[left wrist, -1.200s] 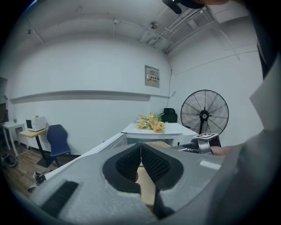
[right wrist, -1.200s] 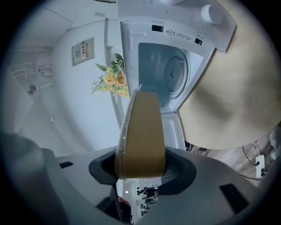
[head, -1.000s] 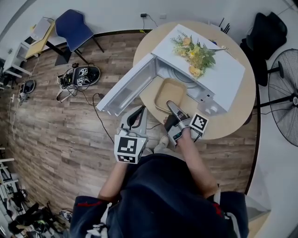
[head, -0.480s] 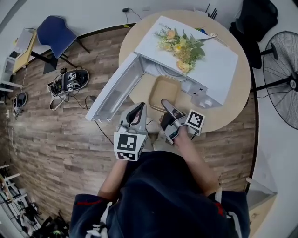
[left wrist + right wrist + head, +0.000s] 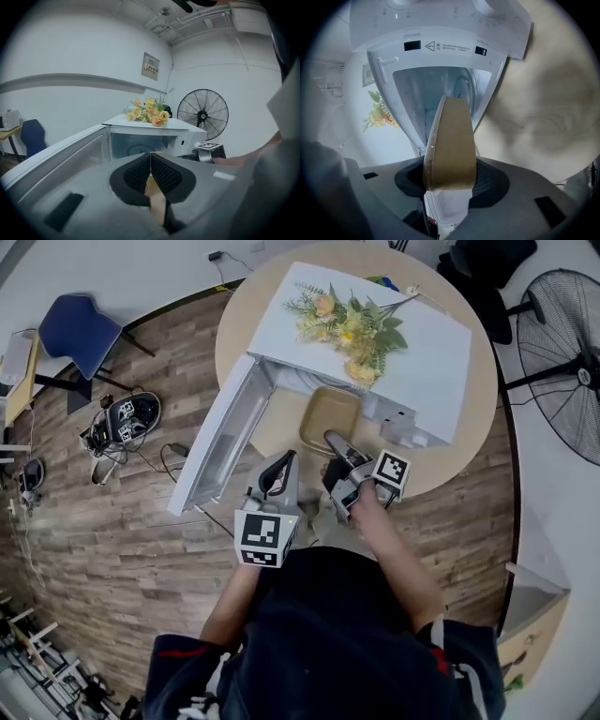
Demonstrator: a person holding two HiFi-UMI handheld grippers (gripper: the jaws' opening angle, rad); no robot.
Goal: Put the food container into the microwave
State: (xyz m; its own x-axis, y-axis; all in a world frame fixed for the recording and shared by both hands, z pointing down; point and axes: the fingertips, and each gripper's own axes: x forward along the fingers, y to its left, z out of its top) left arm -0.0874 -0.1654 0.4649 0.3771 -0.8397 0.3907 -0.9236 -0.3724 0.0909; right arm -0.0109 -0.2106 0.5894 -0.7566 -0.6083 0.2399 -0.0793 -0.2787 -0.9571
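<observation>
A tan food container [image 5: 330, 418] is held just above the round table [image 5: 459, 460], in front of the white microwave [image 5: 427, 352]. The microwave's door [image 5: 217, 444] is swung open to the left. My right gripper [image 5: 336, 442] is shut on the container's near rim. In the right gripper view the container [image 5: 450, 140] is seen edge-on between the jaws, and the microwave's cavity [image 5: 440, 91] lies straight ahead. My left gripper [image 5: 279, 472] hovers off the table's near edge, beside the door, shut with nothing in it. In its own view the left gripper [image 5: 151, 172] faces the microwave [image 5: 154, 140].
A bunch of artificial flowers [image 5: 352, 322] lies on top of the microwave. A standing fan [image 5: 562, 334] is at the right and a blue chair [image 5: 75, 329] at the far left. Cables and gear [image 5: 127, 418] lie on the wooden floor.
My right gripper has carried the container a little closer to the microwave's open front. The left gripper has stayed shut near the door. The head view has shifted.
</observation>
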